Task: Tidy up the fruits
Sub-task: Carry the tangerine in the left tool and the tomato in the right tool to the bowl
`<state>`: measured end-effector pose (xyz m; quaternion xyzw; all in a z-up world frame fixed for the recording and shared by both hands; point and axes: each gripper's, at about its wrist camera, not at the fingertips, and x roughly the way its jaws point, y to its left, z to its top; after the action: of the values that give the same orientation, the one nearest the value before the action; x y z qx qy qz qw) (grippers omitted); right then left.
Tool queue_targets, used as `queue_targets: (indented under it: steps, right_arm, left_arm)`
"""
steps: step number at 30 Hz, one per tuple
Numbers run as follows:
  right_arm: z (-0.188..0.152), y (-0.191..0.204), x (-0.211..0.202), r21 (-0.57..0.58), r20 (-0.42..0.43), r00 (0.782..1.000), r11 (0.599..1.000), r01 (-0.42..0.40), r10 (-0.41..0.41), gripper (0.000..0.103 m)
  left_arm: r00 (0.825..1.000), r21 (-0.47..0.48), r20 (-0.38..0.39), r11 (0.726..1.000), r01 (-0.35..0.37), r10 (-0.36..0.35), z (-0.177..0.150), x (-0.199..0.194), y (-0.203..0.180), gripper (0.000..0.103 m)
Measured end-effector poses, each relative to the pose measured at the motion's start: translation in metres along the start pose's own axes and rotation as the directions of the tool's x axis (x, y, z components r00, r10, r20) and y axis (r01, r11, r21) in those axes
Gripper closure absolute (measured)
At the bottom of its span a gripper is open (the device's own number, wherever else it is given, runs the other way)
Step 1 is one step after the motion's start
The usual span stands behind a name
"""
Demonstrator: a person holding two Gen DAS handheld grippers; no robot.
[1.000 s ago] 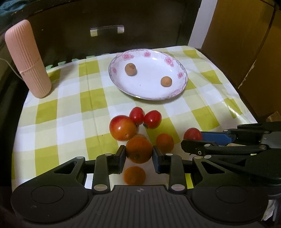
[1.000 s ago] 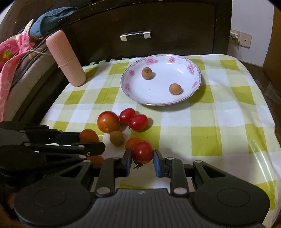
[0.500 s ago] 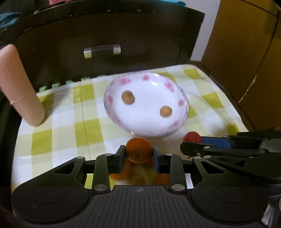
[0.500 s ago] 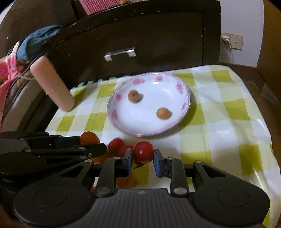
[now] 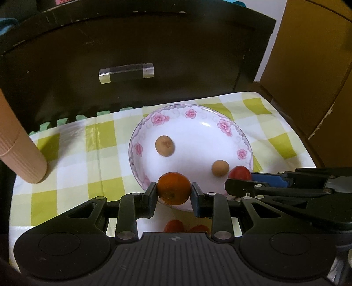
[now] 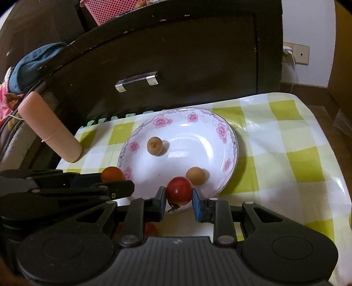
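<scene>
While clamped, both claws: left claw orange, right claw tomato.

Ribbed pink cylindrical container: top cut off by the left wrist view's left edge. Red and orange fruits on the checked cloth: mostly hidden behind the left gripper body; kind cannot be told. Pink perforated basket: cut off by the right wrist view's top edge.
</scene>
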<state>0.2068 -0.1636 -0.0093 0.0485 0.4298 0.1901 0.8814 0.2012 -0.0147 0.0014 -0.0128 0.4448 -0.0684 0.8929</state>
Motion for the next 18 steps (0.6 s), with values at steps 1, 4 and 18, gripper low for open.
queue_targets:
  steps: [1, 4, 18]
  right_arm:
    - [0.002, -0.001, 0.003, -0.004, -0.002, 1.000, 1.000, 0.001, -0.001, 0.077]
    - [0.005, -0.004, 0.008, -0.009, -0.006, 1.000, 1.000, 0.000, 0.000, 0.077]
    - [0.008, -0.008, 0.026, -0.014, -0.020, 1.000, 1.000, -0.009, 0.008, 0.077]
  left_arm:
    - [1.000, -0.001, 0.000, 1.000, 0.001, -0.001, 0.001, 0.001, 0.001, 0.065]
    - [1.000, -0.003, -0.004, 1.000, 0.003, -0.003, 0.004, 0.007, 0.001, 0.065]
    - [0.999, -0.030, -0.034, 1.000, 0.000, -0.001, 0.009, 0.022, 0.007, 0.065]
